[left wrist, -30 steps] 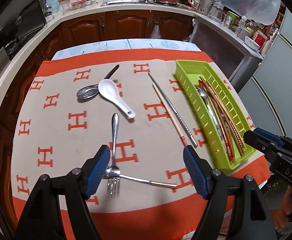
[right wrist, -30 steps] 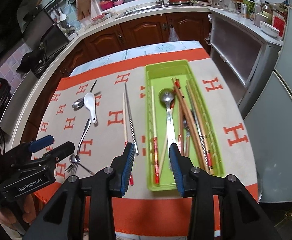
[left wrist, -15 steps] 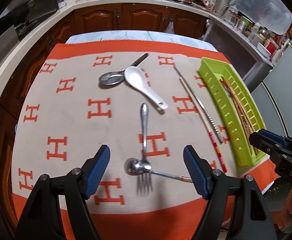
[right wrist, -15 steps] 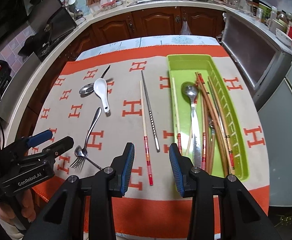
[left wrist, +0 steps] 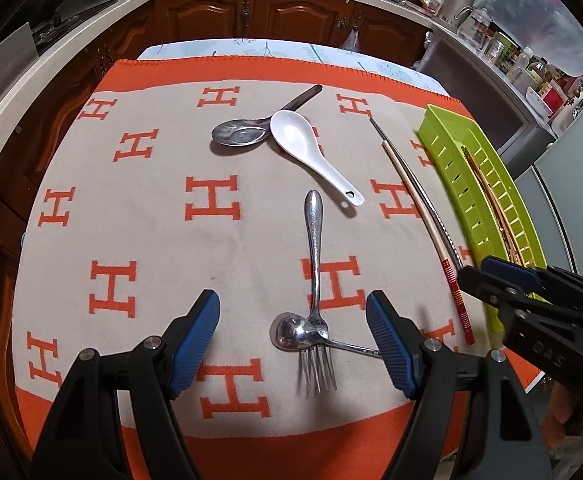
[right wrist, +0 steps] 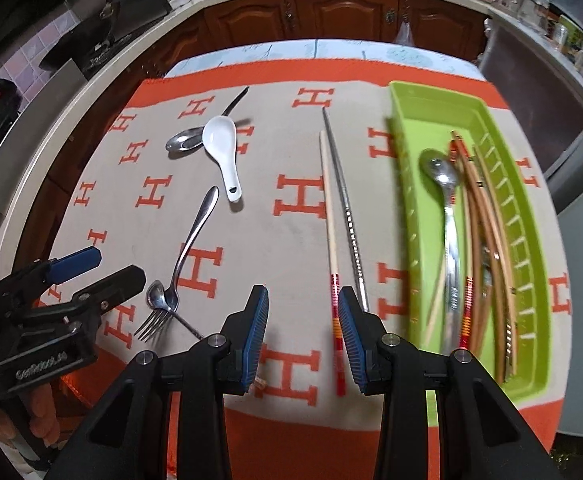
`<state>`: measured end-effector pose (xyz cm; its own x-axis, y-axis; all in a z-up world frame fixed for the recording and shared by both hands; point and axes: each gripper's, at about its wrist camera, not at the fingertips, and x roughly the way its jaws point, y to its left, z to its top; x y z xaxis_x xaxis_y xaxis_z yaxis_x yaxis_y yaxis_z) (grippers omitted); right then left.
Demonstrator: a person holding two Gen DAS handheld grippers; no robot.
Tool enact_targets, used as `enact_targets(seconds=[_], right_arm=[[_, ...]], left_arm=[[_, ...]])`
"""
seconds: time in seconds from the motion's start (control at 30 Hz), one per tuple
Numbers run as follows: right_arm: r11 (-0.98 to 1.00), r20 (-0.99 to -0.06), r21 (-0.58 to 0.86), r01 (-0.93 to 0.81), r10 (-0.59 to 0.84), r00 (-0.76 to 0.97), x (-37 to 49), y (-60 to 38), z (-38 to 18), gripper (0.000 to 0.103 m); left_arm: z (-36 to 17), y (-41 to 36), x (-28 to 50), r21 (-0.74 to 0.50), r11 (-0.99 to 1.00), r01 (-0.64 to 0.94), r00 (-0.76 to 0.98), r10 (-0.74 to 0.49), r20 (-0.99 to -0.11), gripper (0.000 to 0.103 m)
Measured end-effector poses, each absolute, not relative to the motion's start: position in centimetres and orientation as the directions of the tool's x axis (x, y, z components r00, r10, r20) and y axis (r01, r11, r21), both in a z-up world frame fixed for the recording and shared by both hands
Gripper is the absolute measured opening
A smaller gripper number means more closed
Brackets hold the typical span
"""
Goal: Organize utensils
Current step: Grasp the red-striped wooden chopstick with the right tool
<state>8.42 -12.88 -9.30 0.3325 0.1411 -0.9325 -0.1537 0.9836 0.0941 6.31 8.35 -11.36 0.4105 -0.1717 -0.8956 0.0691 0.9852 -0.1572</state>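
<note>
Left tool (left wrist: 292,336): jaws spread wide, empty, poised above the counter (left wrist: 131,208), which carries an orange-and-beige cloth printed with H motifs. Between its blue pads (left wrist: 197,334) lie a steel fork (left wrist: 316,280), tines toward 6 o'clock and handle toward 12 o'clock, and a small steel spoon (left wrist: 291,332) whose bowl touches the fork's neck and whose handle runs toward 3 o'clock under the right pad.

At 12 o'clock from the fork: a white ceramic spoon (left wrist: 311,152), its bowl overlapping the neck of a dark-handled metal spoon (left wrist: 243,134).

Right tool (right wrist: 303,328): jaws partly apart, gripping nothing, hanging over the near end of a wooden chopstick (right wrist: 329,216) with red-and-orange banding. Just beside it, at 3 o'clock, lies a metal chopstick (right wrist: 345,200), roughly parallel; whether the two touch cannot be told.

At 3 o'clock from the chopsticks: a green slotted tray (right wrist: 527,240) holding a long steel spoon (right wrist: 447,208), bowl toward 12 o'clock, together with several wooden chopsticks (right wrist: 487,220) laid lengthwise.

In the left wrist view the right tool appears at 4 o'clock, near the tray's near end.
</note>
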Motion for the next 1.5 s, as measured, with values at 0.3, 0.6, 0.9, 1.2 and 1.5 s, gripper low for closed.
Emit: enact_targets(seconds=[0.3, 0.6, 0.9, 1.2, 1.5], right_arm=[[0.986, -0.953, 0.098, -0.137, 0.132, 0.274, 12.0, -12.5, -12.6, 0.031], [0.992, -0.972, 0.039, -0.122, 0.066, 0.226, 14.8, -11.7, -15.5, 0.026], [0.991, -0.966, 0.024, -0.132, 0.058, 0.254, 15.8, -11.2, -15.9, 0.022], [0.987, -0.96, 0.086, -0.138, 0.119, 0.253, 15.5, -12.1, -15.6, 0.014], [0.987, -0.957, 0.07, -0.145, 0.107, 0.269, 16.4, -11.9, -15.6, 0.012]], left_arm=[[-12.5, 9.1, 7.0, -0.169, 0.984, 0.049, 0.379, -0.175, -0.909, 0.074], [-13.1, 9.6, 7.4, -0.174, 0.984, 0.042, 0.368, -0.177, -0.913, 0.074], [-13.6, 9.7, 7.6, -0.181, 0.983, 0.036, 0.356, -0.182, -0.917, 0.074], [-13.8, 9.5, 7.7, -0.182, 0.983, 0.036, 0.346, -0.183, -0.92, 0.074], [-14.2, 9.4, 7.7, -0.185, 0.982, 0.038, 0.33, -0.187, -0.925, 0.074]])
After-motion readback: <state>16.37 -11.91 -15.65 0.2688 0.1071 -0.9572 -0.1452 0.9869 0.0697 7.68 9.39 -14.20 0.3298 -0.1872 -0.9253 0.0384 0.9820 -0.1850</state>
